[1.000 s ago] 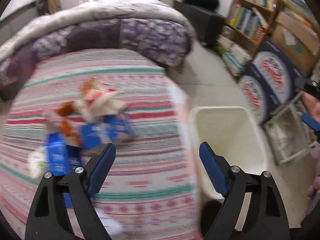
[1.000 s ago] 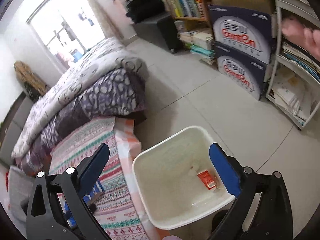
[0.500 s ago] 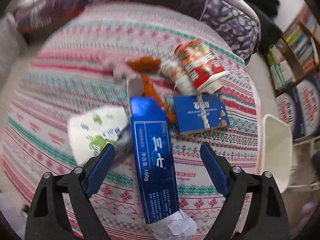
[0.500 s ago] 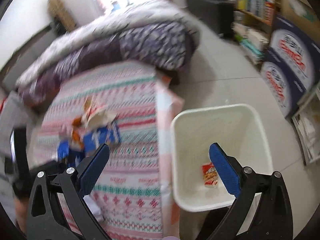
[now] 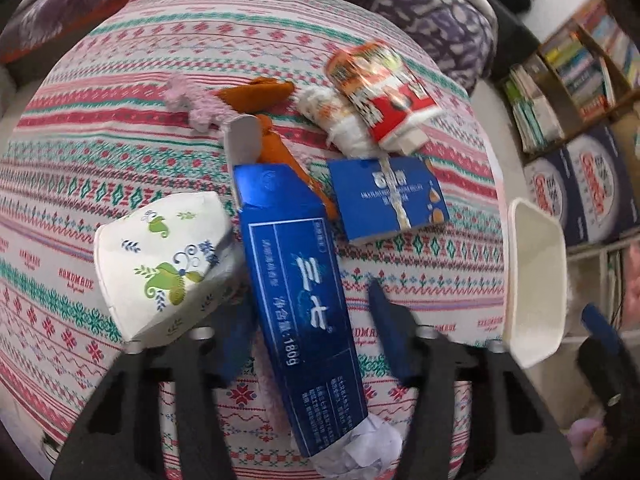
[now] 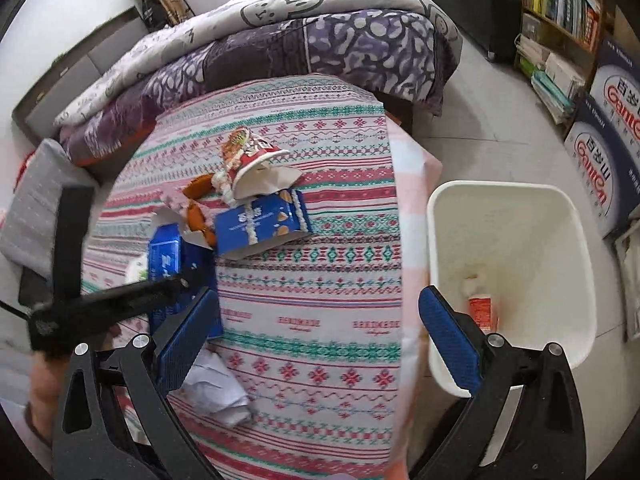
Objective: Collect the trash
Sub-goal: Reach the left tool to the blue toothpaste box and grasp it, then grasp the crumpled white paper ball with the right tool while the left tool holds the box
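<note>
Left gripper: jaws apart, straddling the long blue toothpaste carton. Blue pads sit on either side of the carton; motion blur, so cannot tell whether they touch it. Not clamped.

Right gripper: jaws wide apart, nothing between them. It hangs over the bed edge, left pad above the striped bedsheet, right pad over the rim of the white bin.

Trash sits in a loose cluster on the bedsheet:
- toothpaste carton: glossy blue cardboard, rectangular, far flap torn open, white print along its length.
- crumpled white paper at the carton's near end, touching it.
- paper cup: white with green leaf print, on its side, squashed, just left of the carton and touching it.
- flat blue snack box: cardboard, just right of the carton's far end.
- red and white foil wrapper, crinkled and shiny, beyond the snack box, with a white wad beside it.
- orange fabric-like piece and a fuzzy pink scrap at the far side.

Bin: smooth white plastic, rounded-square, on the floor beside the bed. A small red-and-white packet lies at its bottom.
</note>
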